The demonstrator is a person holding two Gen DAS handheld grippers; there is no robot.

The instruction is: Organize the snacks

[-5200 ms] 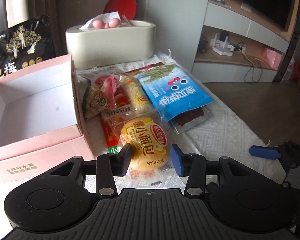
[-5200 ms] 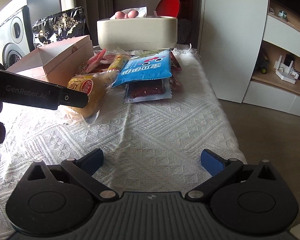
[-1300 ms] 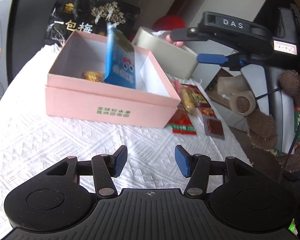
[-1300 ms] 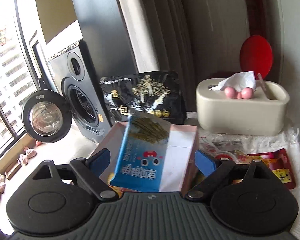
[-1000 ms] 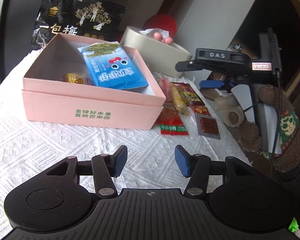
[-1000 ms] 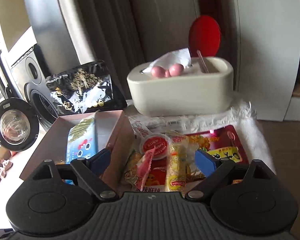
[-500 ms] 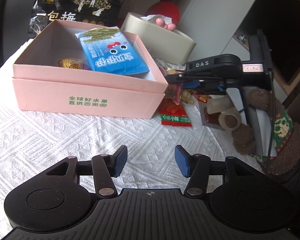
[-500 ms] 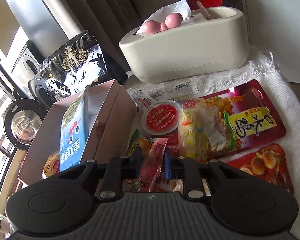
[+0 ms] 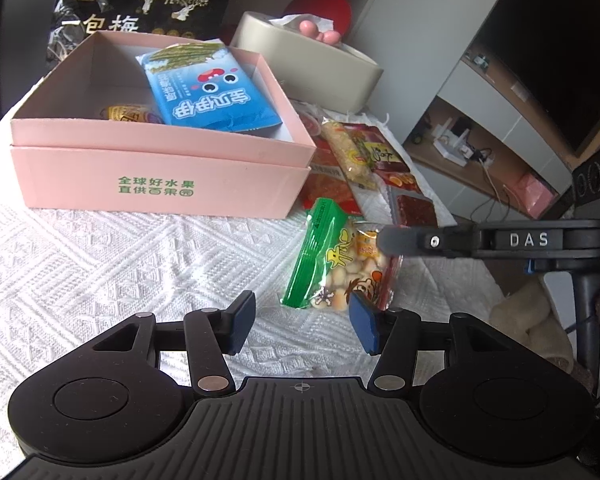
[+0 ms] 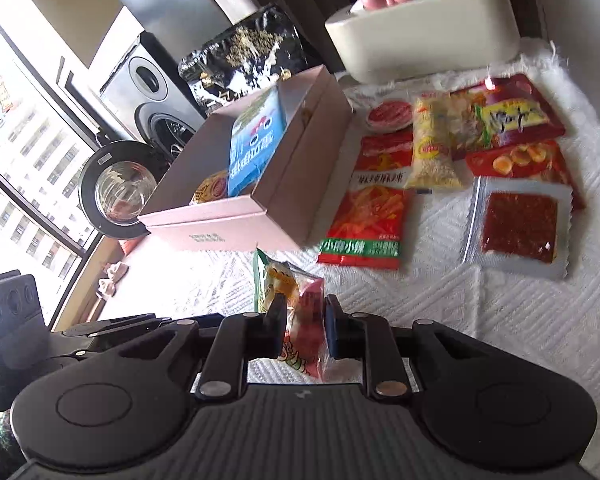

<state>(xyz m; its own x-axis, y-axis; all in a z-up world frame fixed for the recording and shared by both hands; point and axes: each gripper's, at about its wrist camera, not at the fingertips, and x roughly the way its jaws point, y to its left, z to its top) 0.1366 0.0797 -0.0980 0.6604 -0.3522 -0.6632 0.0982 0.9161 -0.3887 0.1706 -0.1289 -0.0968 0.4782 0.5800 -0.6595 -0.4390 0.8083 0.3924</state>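
The open pink box (image 9: 156, 184) holds a blue snack packet (image 9: 208, 92) and a yellow bun packet (image 9: 128, 114); it also shows in the right wrist view (image 10: 300, 152). My right gripper (image 10: 305, 328) is shut on a green and red peanut snack bag (image 10: 296, 304), held above the cloth in front of the box. In the left wrist view that bag (image 9: 336, 264) hangs from the right gripper just beyond my open, empty left gripper (image 9: 302, 326).
Several snack packets lie on the white cloth right of the box: a red strip packet (image 10: 368, 208), a yellow packet (image 10: 432, 148), a clear jerky packet (image 10: 518, 228). A cream tissue box (image 10: 420, 36) and a black bag (image 9: 140, 4) stand behind.
My right gripper has lifted the peanut snack bag out of the pile and carried it forward, toward the left gripper. The left gripper stayed open.
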